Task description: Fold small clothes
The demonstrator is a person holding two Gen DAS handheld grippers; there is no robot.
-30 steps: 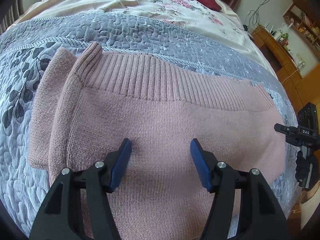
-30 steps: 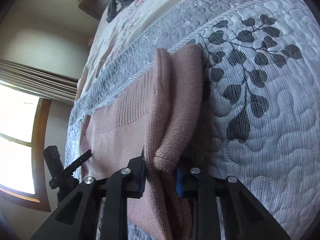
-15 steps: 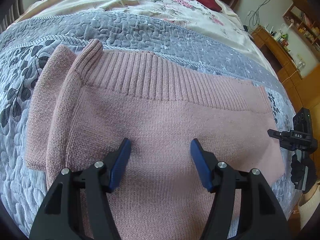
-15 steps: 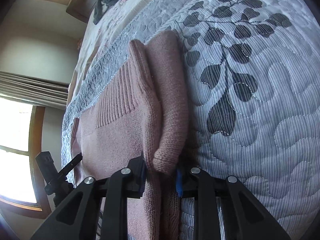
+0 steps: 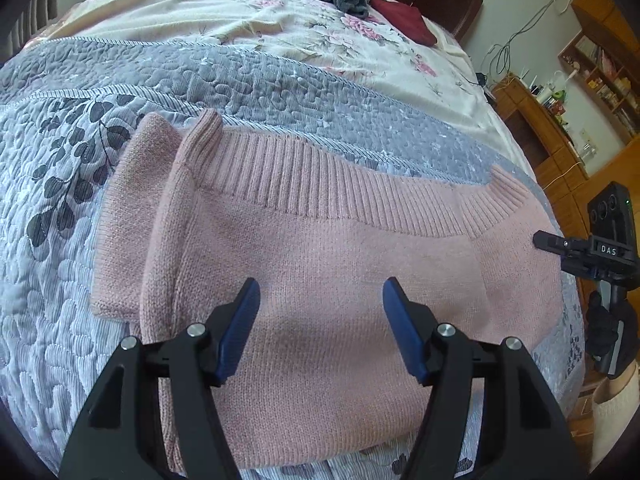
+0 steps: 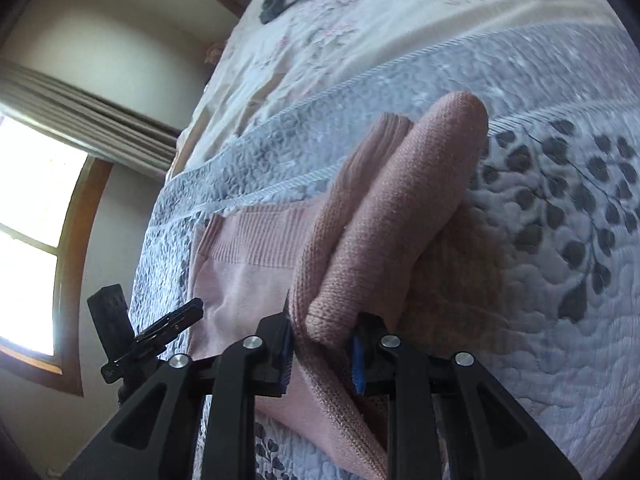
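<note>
On the left side of the bed there's the grey leaf-print quilt [image 5: 52,184], and a pink knit sweater [image 5: 328,264] is spread flat on it with its ribbed hem facing the floral sheet [image 5: 248,20] further up. The left tool [image 5: 320,316] hangs over the middle of the sweater with its blue pads spread wide, gripping nothing. Over at the sweater's edge the right tool [image 6: 324,344] is clamped on a bunched fold of the knit, sleeve lifted off the quilt.
</note>
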